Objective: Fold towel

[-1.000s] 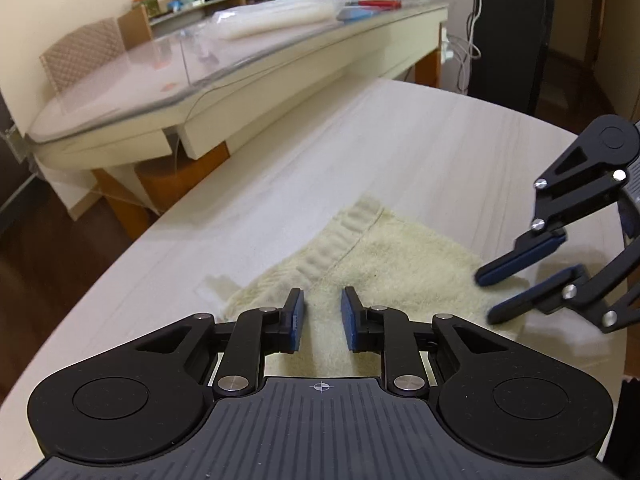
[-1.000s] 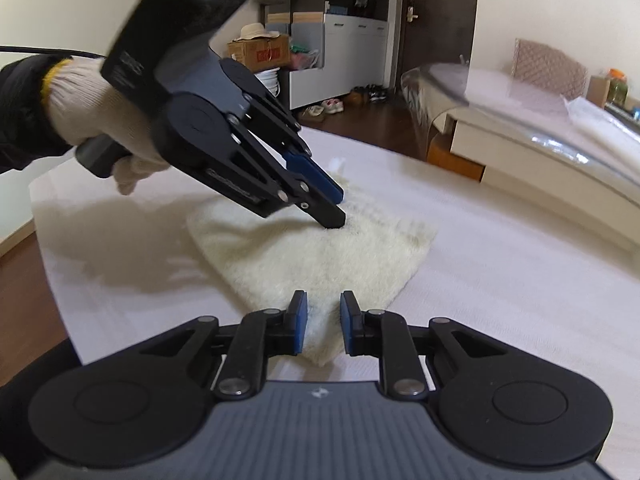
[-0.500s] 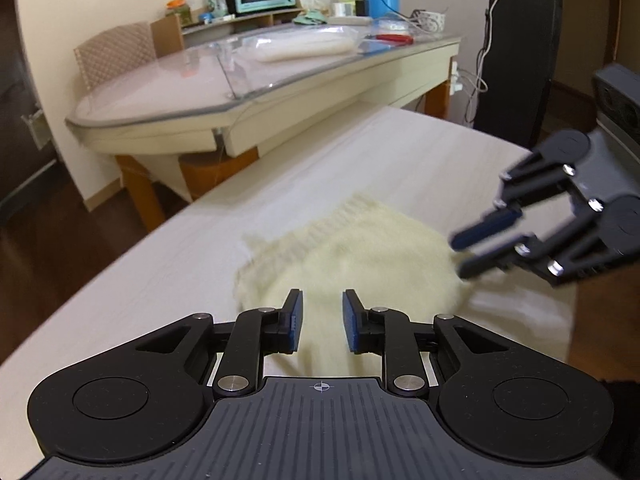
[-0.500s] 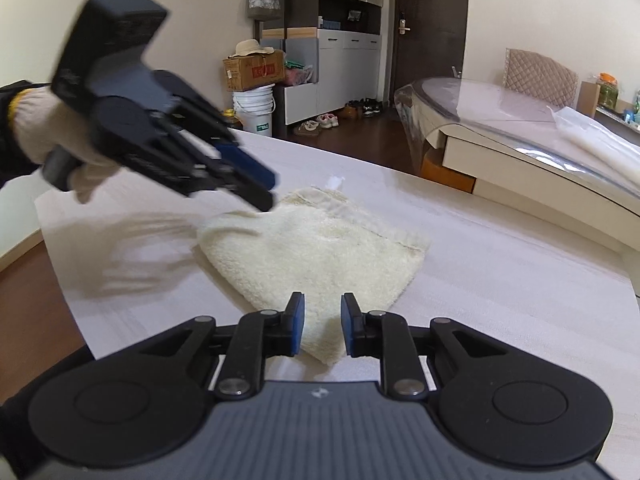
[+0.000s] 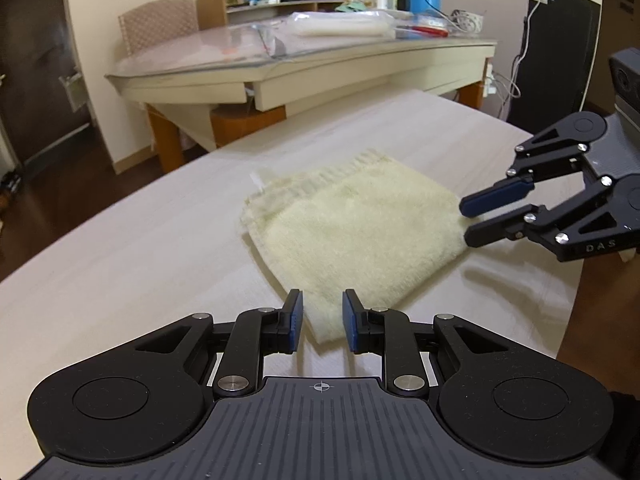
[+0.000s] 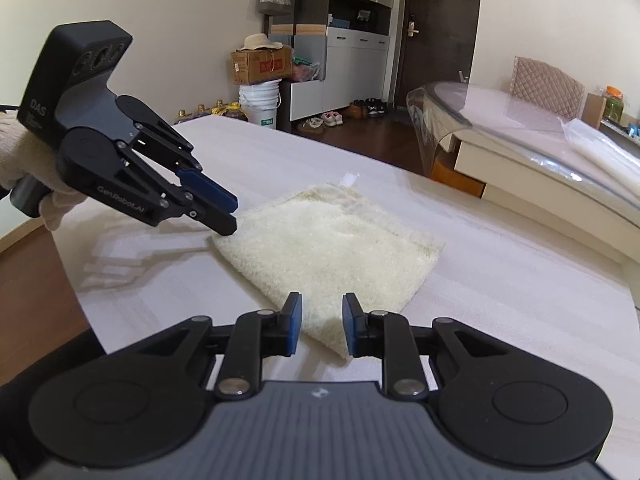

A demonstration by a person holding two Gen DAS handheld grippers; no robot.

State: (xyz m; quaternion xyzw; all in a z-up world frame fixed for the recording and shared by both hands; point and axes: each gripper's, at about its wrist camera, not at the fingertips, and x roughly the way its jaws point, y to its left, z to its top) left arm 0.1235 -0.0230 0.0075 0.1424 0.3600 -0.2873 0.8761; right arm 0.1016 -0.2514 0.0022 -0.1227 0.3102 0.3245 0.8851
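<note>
The towel [image 5: 352, 232] lies flat on the pale table [image 5: 120, 248], already a compact, thick pad — its near edges look doubled and rounded, so I judge that at least one fold, probably two, has been made. How many layers are in it cannot be counted from either view. What may be left is one more fold, or just squaring up the edges; the pad looks fairly neat as it lies.

Neither claw holds anything. The left gripper [image 5: 319, 322] hangs just above the towel's near corner, its jaws standing a little apart with the corner showing between them but no pad pressing on cloth. The right gripper [image 6: 319, 322] is the same — jaws slightly parted, another corner of the towel [image 6: 332, 252] in the gap, nothing pinched. From the right wrist view, the left gripper [image 6: 228, 214] has its tips right at the pad's left corner, touching it or just off it; the angle does not settle which.

The pad is close to square, so its long axis is weak. In the left wrist view it sits like a diamond: one corner points near, at the camera, the opposite corner points far towards the glass-topped table [image 5: 320, 60], and a small white tag [image 5: 256, 180] sticks out at the far-left corner. The ribbed hem runs along the far edge.
</note>
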